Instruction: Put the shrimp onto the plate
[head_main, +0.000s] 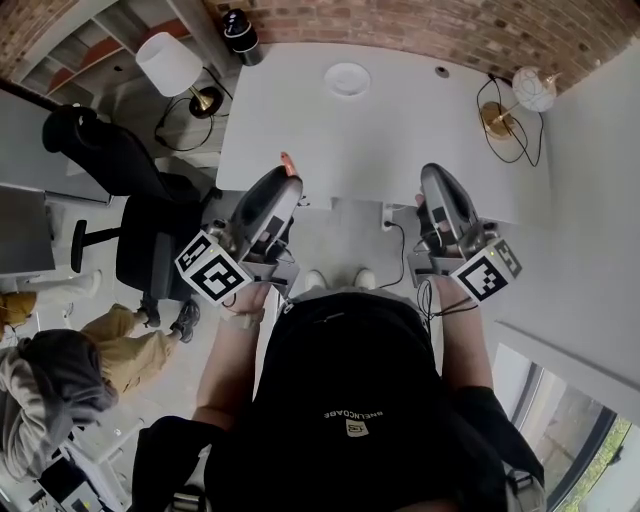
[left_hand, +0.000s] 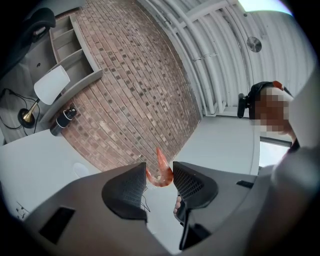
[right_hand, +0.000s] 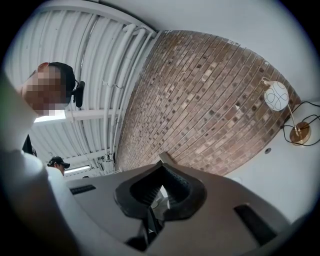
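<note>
Pinched shrimp (left_hand: 160, 170) between the pads of left gripper (left_hand: 159, 176), tail poking up past the tips. Held it in the air by the near edge of white table (head_main: 400, 130). Had right gripper (right_hand: 161, 186) jaws pressed together, nothing in them. Spotted plate (head_main: 347, 79) at table's far side, well apart from shrimp.

Curled orange shrimp (left_hand: 160, 172) pinched between left fingers (left_hand: 125, 192); white plate (head_main: 347, 78) rests on table (head_main: 400, 130).

In the head view, the left gripper (head_main: 283, 185) hid most of the shrimp (head_main: 288, 160); only an orange tip, perhaps its tail, showed.
</note>
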